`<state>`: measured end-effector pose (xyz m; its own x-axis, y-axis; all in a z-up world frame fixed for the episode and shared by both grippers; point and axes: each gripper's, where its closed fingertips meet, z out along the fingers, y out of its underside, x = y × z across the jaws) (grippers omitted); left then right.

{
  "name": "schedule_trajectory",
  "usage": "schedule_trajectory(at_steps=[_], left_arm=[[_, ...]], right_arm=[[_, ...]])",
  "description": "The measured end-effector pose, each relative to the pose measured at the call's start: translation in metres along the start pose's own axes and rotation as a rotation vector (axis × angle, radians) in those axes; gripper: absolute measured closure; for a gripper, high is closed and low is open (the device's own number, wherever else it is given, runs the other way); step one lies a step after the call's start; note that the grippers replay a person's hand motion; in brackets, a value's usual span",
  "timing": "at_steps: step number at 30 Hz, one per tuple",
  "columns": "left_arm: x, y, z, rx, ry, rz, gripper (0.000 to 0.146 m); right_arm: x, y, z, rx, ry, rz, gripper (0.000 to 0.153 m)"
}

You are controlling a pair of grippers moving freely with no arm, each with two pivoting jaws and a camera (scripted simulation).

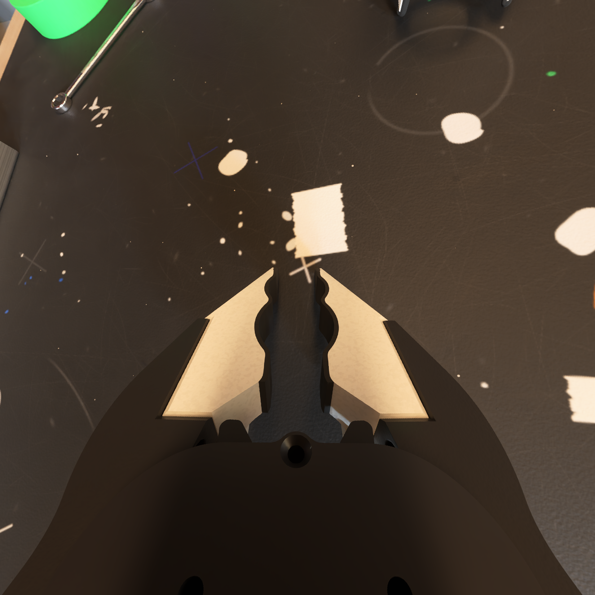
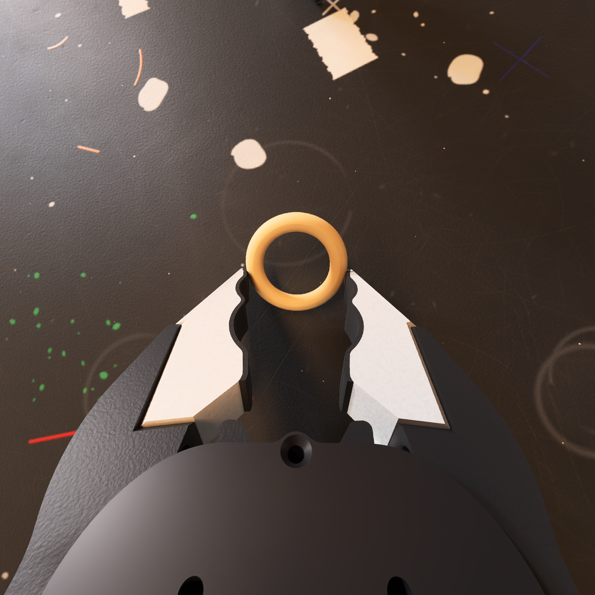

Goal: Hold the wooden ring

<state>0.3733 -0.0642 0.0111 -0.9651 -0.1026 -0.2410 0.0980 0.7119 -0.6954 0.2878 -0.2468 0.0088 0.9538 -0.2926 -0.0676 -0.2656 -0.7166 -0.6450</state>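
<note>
The wooden ring (image 2: 257, 248) is a tan, smooth hoop. In the right wrist view it sits between the tips of my right gripper (image 2: 297, 273), and both fingertips press on its outer sides. The ring's hole faces the camera and the dark table shows through it. My left gripper (image 1: 296, 273) hangs over the dark speckled table with its jaws a narrow gap apart and nothing between them. The ring does not show clearly in the left wrist view.
A bright green cup (image 1: 54, 16) and a chrome wrench (image 1: 96, 61) lie at the far left of the table in the left wrist view. The table's pale wooden edge (image 1: 9, 42) runs beside them. Cream paint patches (image 1: 318, 222) dot the dark top.
</note>
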Motion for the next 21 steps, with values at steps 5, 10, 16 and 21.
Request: schedule_trajectory(at_steps=[5, 10, 16, 21], left_arm=[[-0.0002, 0.0000, 0.0003, 0.000, 0.007, -0.010, 0.124], [-0.0003, -0.0002, 0.0007, 0.001, 0.008, -0.012, 0.124], [-0.0004, -0.0002, 0.0008, 0.001, 0.009, -0.016, 0.123], [-0.0005, -0.0002, 0.0008, 0.001, 0.010, -0.018, 0.123]], right_arm=[[-0.0001, -0.0001, -0.0001, 0.005, -0.004, 0.002, 0.093], [-0.0001, -0.0001, -0.0001, 0.006, -0.004, 0.002, 0.093], [-0.0002, -0.0001, -0.0001, 0.010, -0.003, 0.003, 0.093], [-0.0002, -0.0002, -0.0003, 0.014, -0.007, 0.005, 0.093]])
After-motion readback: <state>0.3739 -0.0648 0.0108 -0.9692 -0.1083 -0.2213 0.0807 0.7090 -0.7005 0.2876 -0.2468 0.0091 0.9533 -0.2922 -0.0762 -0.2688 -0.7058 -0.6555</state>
